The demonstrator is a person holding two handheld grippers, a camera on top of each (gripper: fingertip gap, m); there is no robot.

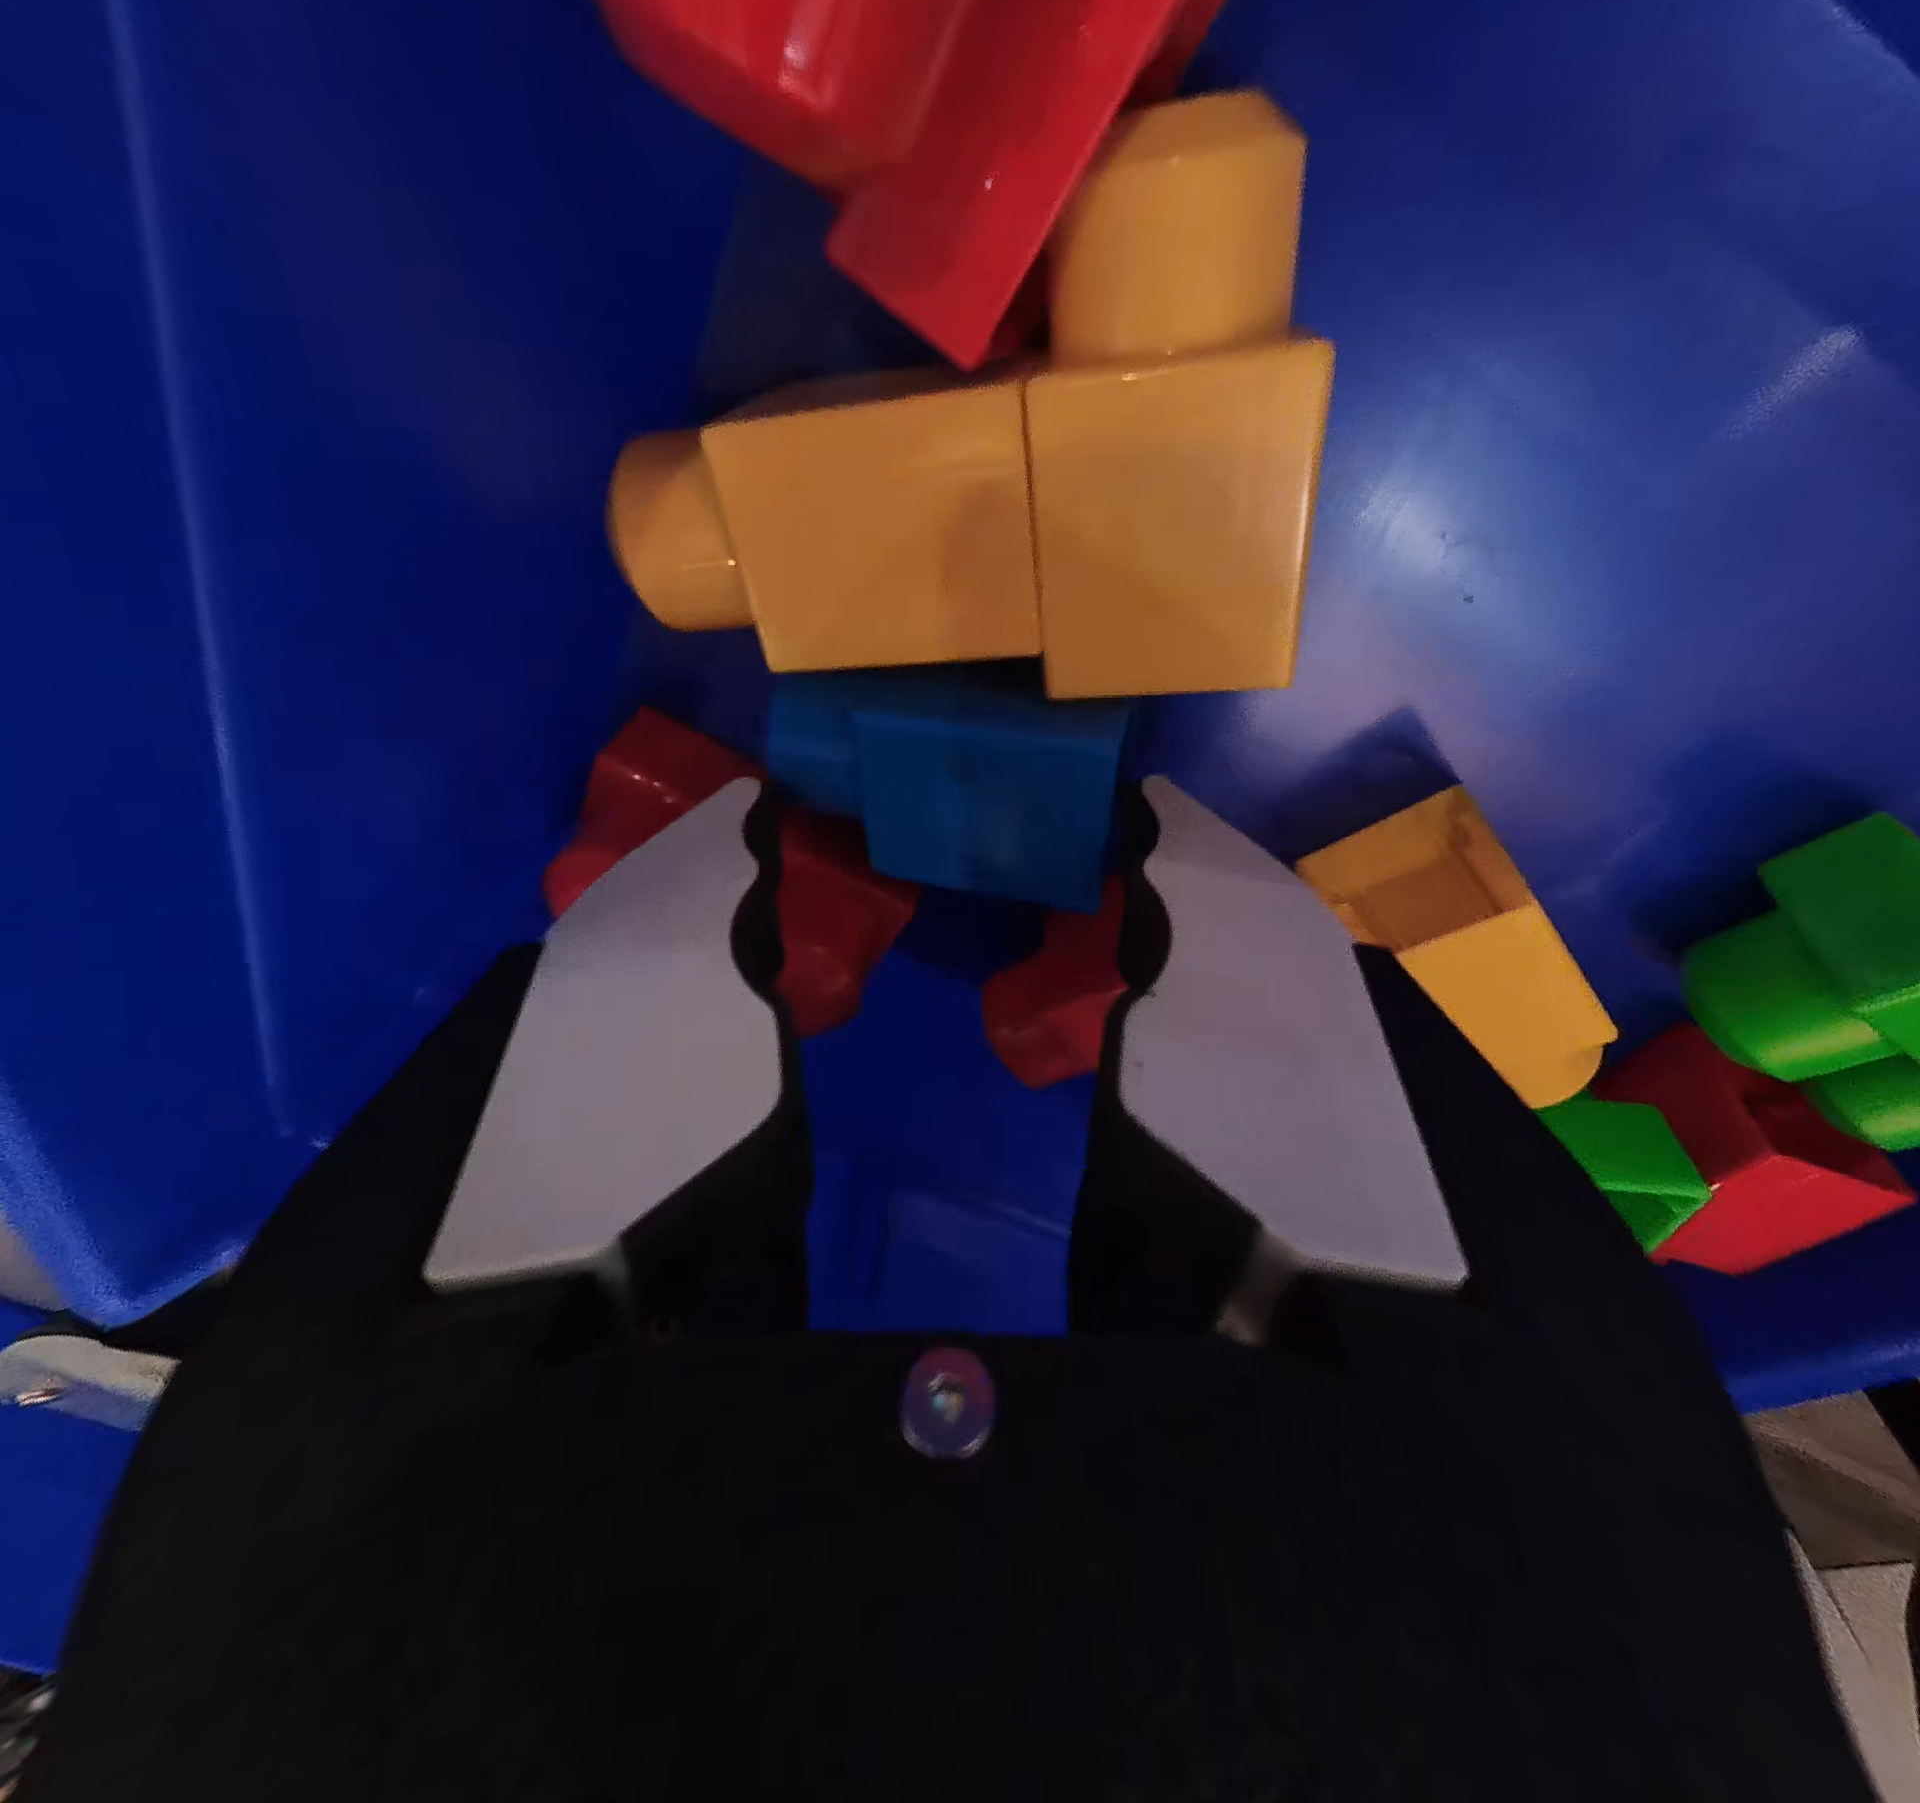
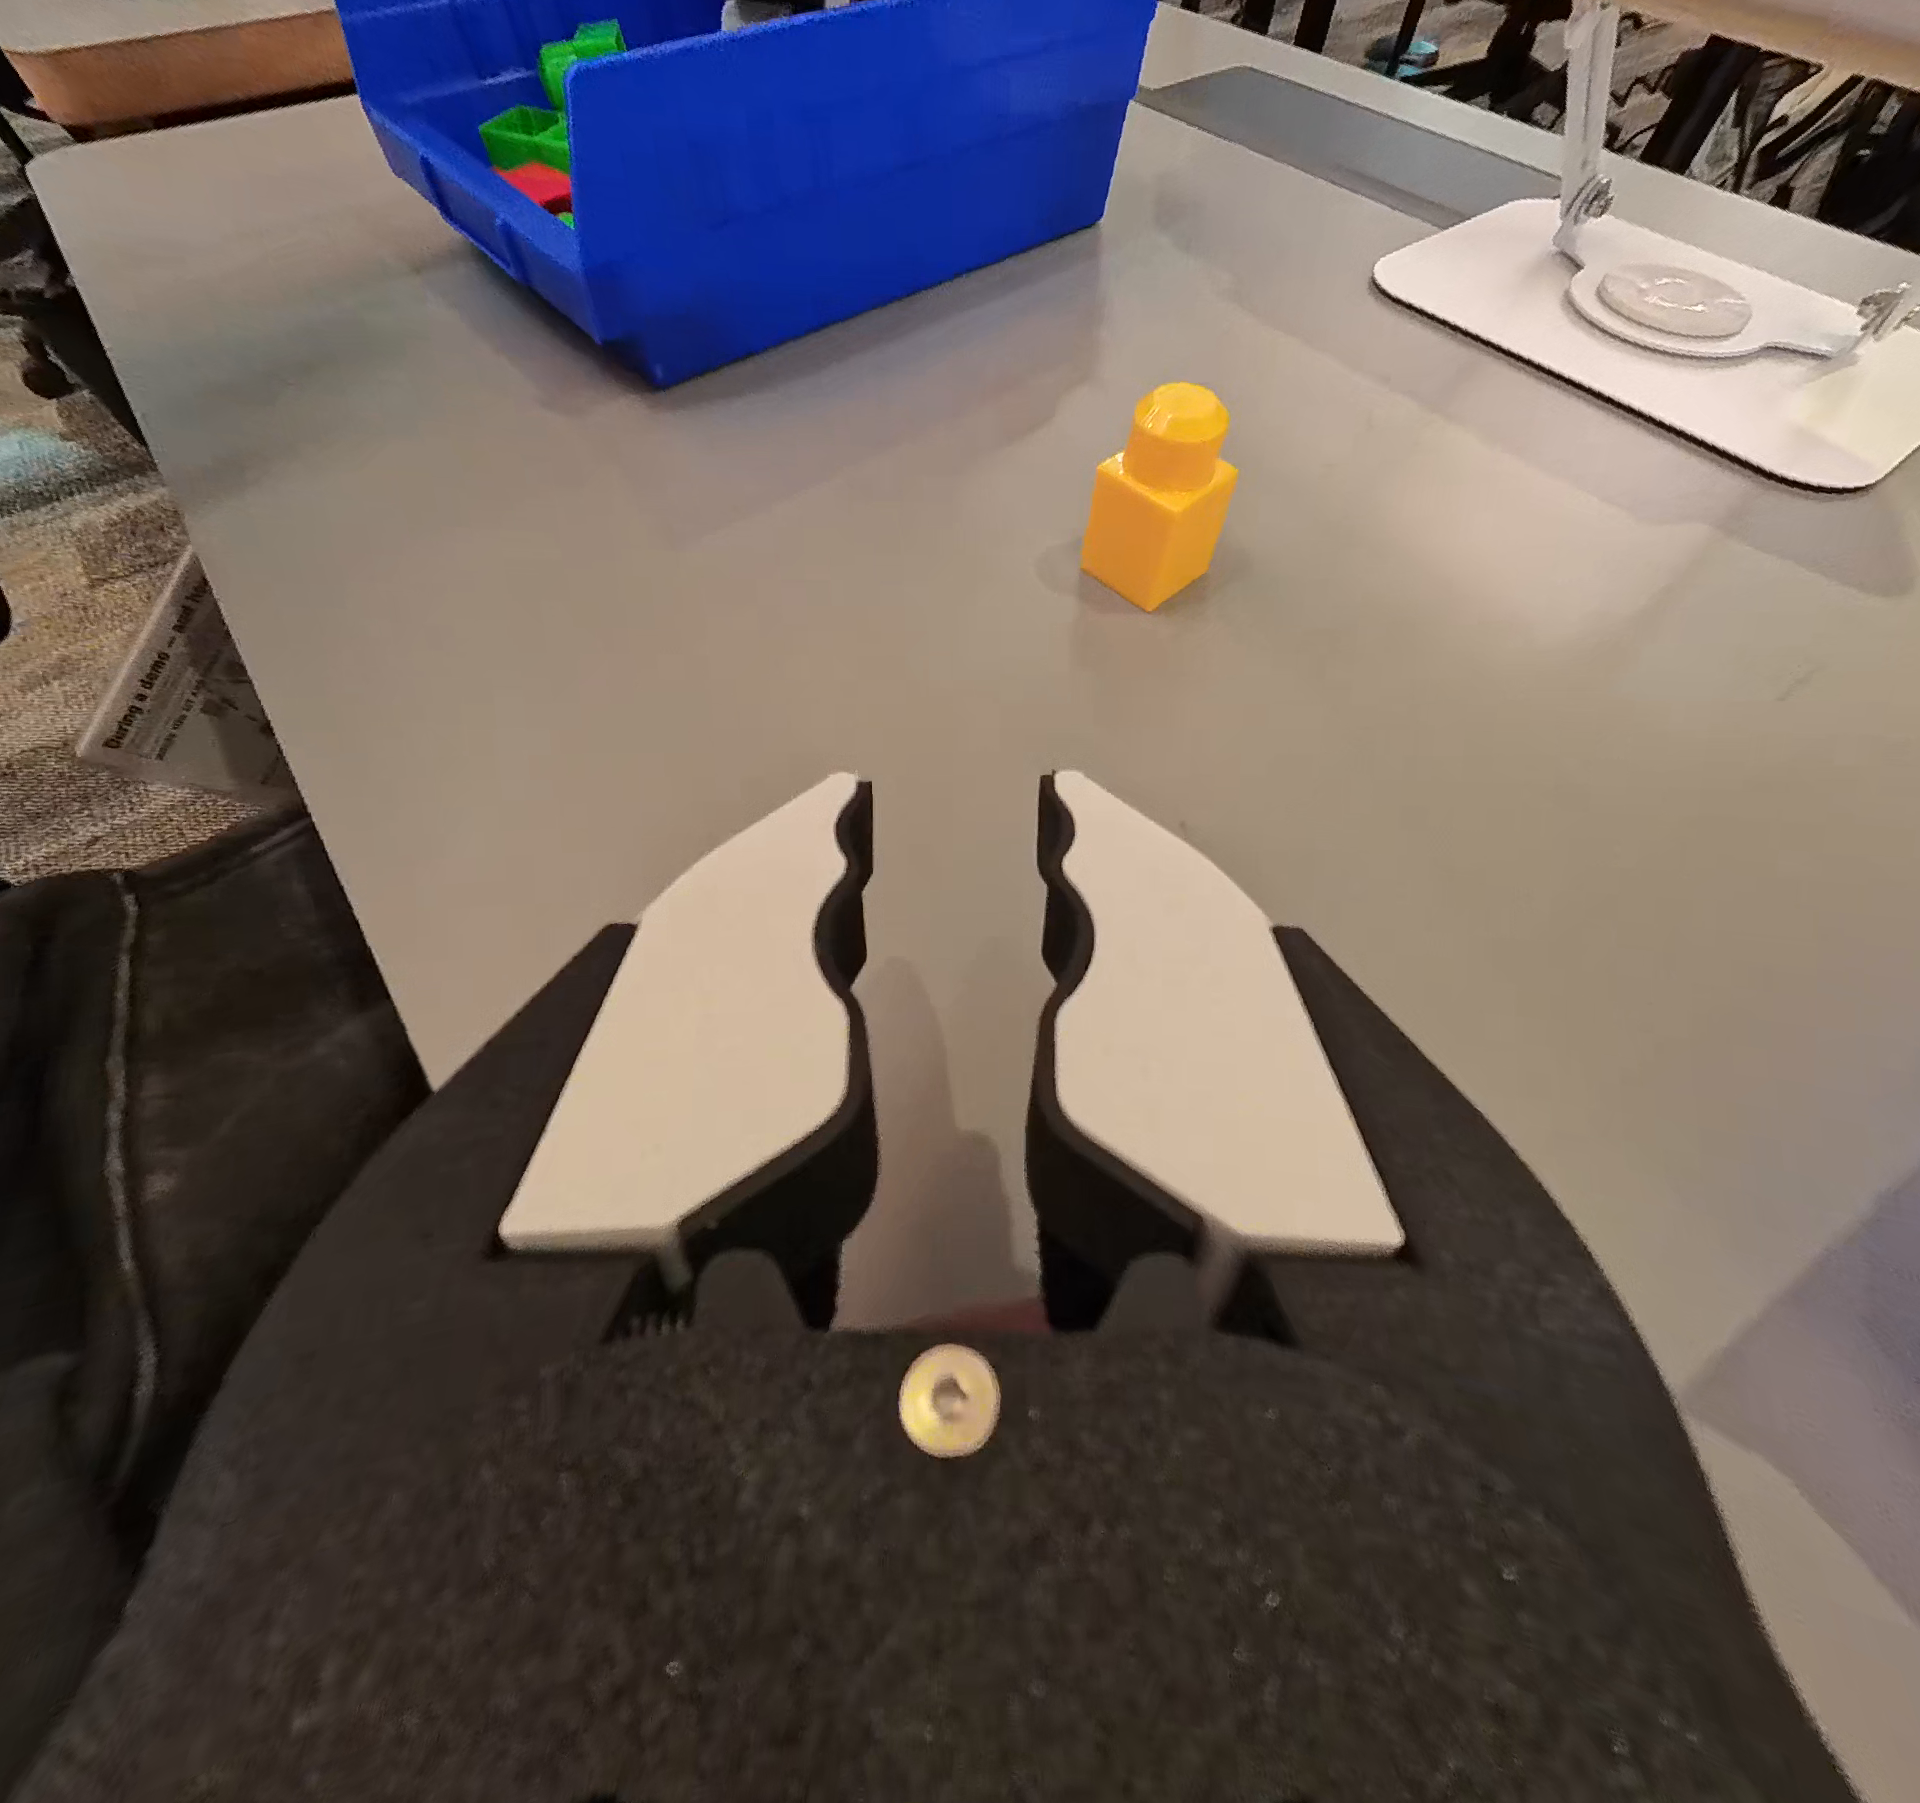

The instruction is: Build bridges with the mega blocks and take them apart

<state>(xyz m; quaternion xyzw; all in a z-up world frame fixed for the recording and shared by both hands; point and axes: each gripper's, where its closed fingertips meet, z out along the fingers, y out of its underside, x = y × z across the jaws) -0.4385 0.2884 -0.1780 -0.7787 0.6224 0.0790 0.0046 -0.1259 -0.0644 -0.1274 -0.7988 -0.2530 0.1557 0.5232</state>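
Left gripper (image 1: 945,808): spread inside blue plastic bin (image 1: 312,506), blue plastic block (image 1: 982,808) just ahead between its tips. Step: fetching. Next, you close squarely.

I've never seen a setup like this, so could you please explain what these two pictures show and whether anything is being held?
There is no robot here: a person holds a two-finger gripper in each hand, each with a camera looking along its fingers. The left wrist view shows the left gripper reaching inside a blue bin of red, yellow, green and blue blocks; its jaws are open, with the blue block just ahead of them, not gripped. The right wrist view shows the right gripper open and empty above a grey table. On it stand the same bin and one upright yellow block.
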